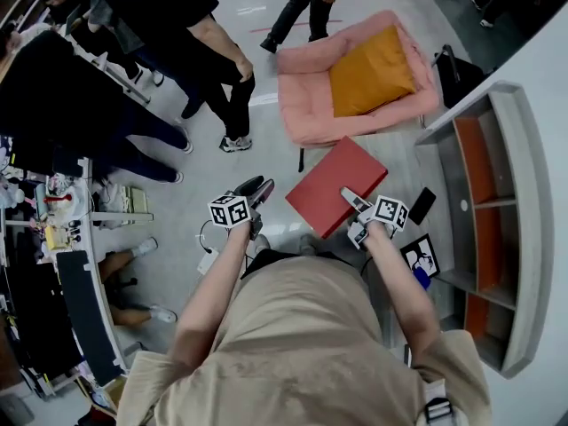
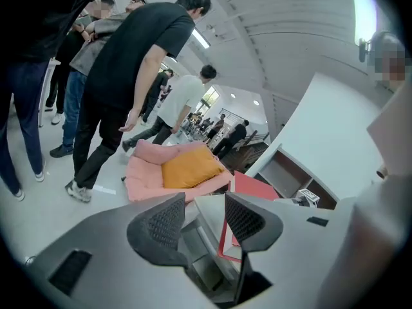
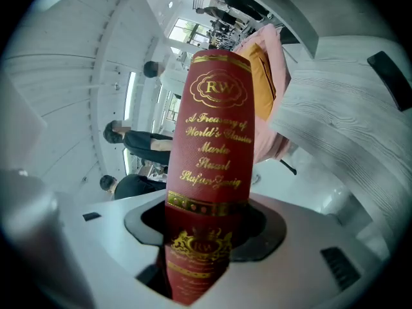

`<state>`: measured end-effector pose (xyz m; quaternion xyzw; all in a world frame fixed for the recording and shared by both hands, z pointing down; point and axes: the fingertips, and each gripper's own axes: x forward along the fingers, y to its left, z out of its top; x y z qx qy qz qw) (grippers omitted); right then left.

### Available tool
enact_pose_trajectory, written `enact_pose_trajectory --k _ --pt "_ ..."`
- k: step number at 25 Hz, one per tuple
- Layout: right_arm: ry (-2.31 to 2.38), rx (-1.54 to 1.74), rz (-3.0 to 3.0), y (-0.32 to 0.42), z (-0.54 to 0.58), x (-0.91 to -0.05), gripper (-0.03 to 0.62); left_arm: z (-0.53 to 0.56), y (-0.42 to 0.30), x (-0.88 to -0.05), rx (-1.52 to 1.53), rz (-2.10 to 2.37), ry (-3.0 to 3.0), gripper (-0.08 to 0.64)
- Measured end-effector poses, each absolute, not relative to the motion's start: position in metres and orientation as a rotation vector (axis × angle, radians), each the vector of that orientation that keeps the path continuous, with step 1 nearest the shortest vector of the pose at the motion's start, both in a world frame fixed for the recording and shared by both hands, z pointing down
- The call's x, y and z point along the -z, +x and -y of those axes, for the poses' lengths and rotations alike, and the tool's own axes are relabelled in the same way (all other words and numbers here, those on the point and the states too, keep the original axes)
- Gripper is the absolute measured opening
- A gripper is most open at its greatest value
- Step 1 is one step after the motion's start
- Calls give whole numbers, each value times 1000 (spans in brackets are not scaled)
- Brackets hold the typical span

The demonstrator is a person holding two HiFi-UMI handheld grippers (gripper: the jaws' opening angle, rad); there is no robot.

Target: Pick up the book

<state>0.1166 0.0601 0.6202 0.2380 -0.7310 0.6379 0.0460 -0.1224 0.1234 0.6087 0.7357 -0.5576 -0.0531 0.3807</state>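
Note:
A red hardback book [image 1: 335,185] with gold lettering on its spine [image 3: 215,140] hangs in the air above the floor, in front of the armchair. My right gripper [image 1: 353,204] is shut on its near edge, and in the right gripper view the spine stands upright between the dark pads [image 3: 257,227]. My left gripper [image 1: 257,189] floats to the left of the book, apart from it. Its jaws are open with nothing between the ribbed pads [image 2: 166,223]. Past the right-hand pad, the left gripper view shows the book's red cover [image 2: 254,188].
A pink armchair [image 1: 302,78] with an orange cushion [image 1: 368,74] stands just beyond the book. A grey and orange shelf unit [image 1: 497,193] runs along the right. Several people [image 1: 204,51] stand at the left. A black slab [image 1: 422,205] and a framed picture [image 1: 420,256] lie near the shelf.

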Motion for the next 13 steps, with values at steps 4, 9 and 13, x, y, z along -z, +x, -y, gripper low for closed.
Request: enact_pose_trajectory --k 4,9,13 --pt "740 -1970 2231 131 -56 -618 244 -120 -111 -608 151 1428 1877 183" --pt "743 -1965 2233 140 -49 -617 244 -112 -100 -605 154 1435 1879 183" --pt "744 -1942 2235 142 -42 -617 244 -103 -95 -600 158 1442 1889 183"
